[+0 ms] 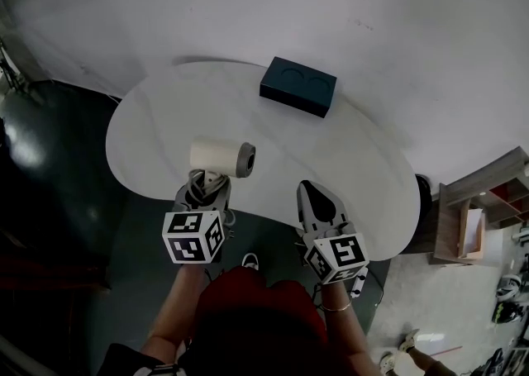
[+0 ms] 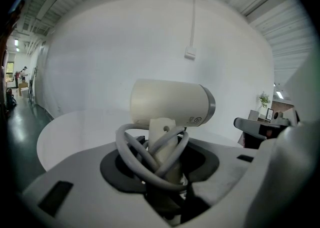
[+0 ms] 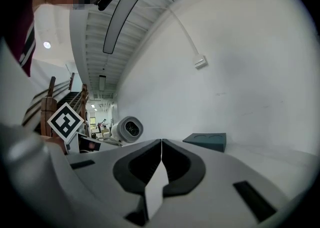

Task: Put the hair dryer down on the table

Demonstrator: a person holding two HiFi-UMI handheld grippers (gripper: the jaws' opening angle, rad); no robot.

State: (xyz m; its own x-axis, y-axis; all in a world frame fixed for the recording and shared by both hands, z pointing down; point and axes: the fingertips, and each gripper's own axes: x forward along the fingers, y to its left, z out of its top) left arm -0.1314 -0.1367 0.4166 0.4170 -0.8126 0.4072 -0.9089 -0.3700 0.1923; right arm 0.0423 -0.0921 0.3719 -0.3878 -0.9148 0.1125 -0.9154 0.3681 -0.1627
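Observation:
A cream hair dryer (image 1: 218,155) stands upright over the near left edge of the white table (image 1: 355,159), its barrel level and its grey end pointing right. My left gripper (image 1: 207,183) is shut on its handle, where the grey cord (image 2: 145,158) is looped around. In the left gripper view the hair dryer (image 2: 170,102) rises from between the jaws of the left gripper (image 2: 167,164). My right gripper (image 1: 314,192) hovers over the table's near edge, shut and holding nothing. In the right gripper view the right gripper (image 3: 161,144) shows its jaws pressed together, with the hair dryer (image 3: 127,129) off to its left.
A dark teal box (image 1: 297,85) with two round hollows lies at the far side of the table, also seen as the box (image 3: 206,141) ahead of the right gripper. A wooden shelf (image 1: 475,221) stands on the floor to the right. A white wall is behind the table.

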